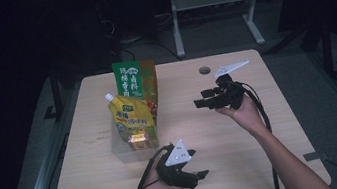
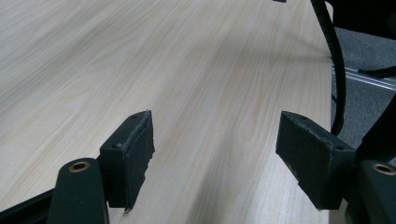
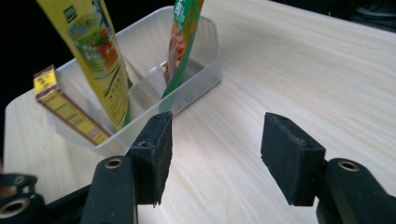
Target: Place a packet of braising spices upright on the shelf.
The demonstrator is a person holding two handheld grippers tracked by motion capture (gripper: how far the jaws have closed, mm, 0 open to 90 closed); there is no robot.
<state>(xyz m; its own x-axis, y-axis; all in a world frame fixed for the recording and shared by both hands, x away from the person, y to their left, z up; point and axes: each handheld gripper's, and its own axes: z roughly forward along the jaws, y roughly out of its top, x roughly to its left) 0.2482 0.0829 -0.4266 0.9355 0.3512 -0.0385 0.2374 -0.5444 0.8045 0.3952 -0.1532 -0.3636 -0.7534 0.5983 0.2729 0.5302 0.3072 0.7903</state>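
Observation:
A clear plastic bin [image 1: 123, 151] [image 3: 205, 70] stands on the left half of the wooden table [image 1: 262, 126]. In it lean a yellow spouted pouch [image 1: 132, 117] [image 3: 93, 51], a green packet [image 1: 134, 82] [image 3: 184, 42] and a small yellow-and-brown box [image 1: 139, 140] [image 3: 65, 105]. My right gripper [image 1: 200, 99] [image 3: 215, 154] is held open right of the bin, jaws pointing toward it, nothing between them. My left gripper [image 1: 201, 175] [image 2: 215, 158] rests open near the front edge, over bare wood.
A round hole [image 1: 204, 70] sits in the tabletop at the back. Black cables [image 1: 259, 106] [image 2: 334, 60] trail from both grippers. Beyond the table stands a metal frame [image 1: 215, 11] on a dark floor.

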